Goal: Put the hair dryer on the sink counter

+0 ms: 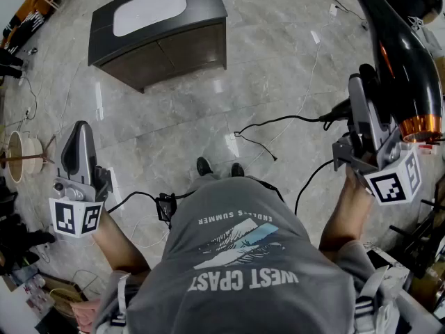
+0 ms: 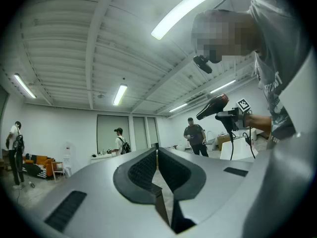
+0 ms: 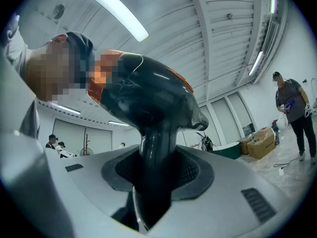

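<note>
Right gripper (image 1: 363,96) clamps the hair dryer (image 1: 400,54) handle, held up; left gripper (image 1: 79,134) pinched together, empty, low; bare floor (image 1: 271,61) before the sink counter (image 1: 208,2).

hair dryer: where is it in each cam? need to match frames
Head view: hair dryer at upper right, black body raised above the floor.
Left gripper view: right of centre, small, held up in the distance.
Right gripper view: fills the centre, handle running down between the jaws.
Shared landmark: the right gripper, shut on the handle in all three.
</note>
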{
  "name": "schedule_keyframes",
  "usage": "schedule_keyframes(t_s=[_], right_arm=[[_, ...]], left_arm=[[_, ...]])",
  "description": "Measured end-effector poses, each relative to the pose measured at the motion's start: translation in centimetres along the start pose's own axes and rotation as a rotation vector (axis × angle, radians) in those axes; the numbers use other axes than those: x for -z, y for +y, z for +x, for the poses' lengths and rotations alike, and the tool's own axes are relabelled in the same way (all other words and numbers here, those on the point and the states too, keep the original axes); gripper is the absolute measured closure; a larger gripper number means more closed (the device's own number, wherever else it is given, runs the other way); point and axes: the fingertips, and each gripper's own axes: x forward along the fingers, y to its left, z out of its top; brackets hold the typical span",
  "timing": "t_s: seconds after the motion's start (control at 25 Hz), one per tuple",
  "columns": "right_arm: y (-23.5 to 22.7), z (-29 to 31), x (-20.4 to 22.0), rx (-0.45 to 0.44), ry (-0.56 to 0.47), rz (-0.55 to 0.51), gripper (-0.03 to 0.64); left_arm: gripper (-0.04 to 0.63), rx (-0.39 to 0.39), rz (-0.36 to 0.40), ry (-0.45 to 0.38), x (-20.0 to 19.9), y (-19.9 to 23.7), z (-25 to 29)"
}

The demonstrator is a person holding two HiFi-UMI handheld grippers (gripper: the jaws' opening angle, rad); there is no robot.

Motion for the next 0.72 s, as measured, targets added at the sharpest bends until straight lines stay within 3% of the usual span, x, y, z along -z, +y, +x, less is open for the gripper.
schedule_keyframes(t_s=[0.24, 0.72], right_arm=[[0.8, 1.4, -0.1, 0.021, 0.009, -0.001, 0.440], [4.5, 9.5, 1.0, 0.076, 0.027, -0.067, 0.440]], left_arm=[[0.568, 0.018, -0.009, 0.002, 0.2, 1.8, 0.0], [0.568, 0.071, -0.043, -0.039, 2.9, 10.9, 0.4]])
